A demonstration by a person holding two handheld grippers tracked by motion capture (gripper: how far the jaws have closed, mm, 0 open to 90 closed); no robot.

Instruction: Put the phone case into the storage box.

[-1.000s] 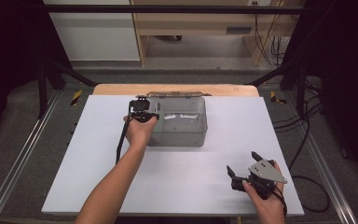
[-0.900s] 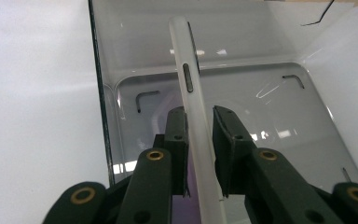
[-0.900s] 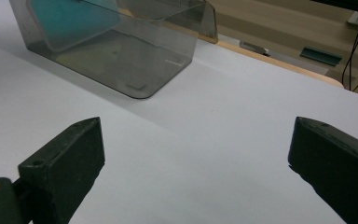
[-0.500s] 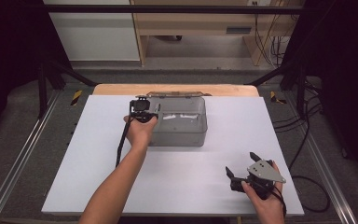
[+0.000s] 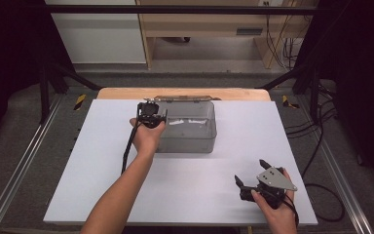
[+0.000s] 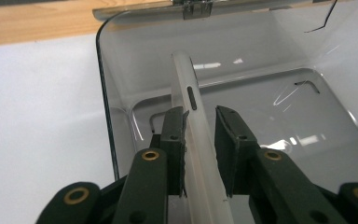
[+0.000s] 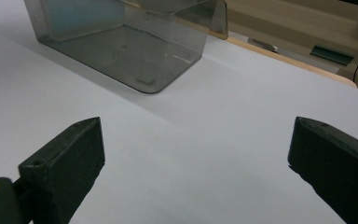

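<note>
A smoky see-through box (image 5: 190, 129) stands at the back middle of the white table, its lid (image 6: 214, 42) swung open behind it. My left gripper (image 5: 151, 114) hovers over the box's left end, shut on a thin, whitish flat piece (image 6: 186, 79) with a dark slot in its edge. That piece stands on edge between the jaws and points into the box (image 6: 270, 130). Near the front right, my right gripper (image 5: 250, 171) rests low over the table, open and with nothing in it (image 7: 196, 163). The box (image 7: 121, 42) lies ahead of it to the left.
The white table sheet (image 5: 272, 126) ends at a wooden strip (image 5: 126, 92) at the back. Metal rails (image 5: 19, 165) run along both sides, and cables (image 5: 321, 146) trail off to the right. A small bent wire (image 6: 307, 85) lies on the box floor.
</note>
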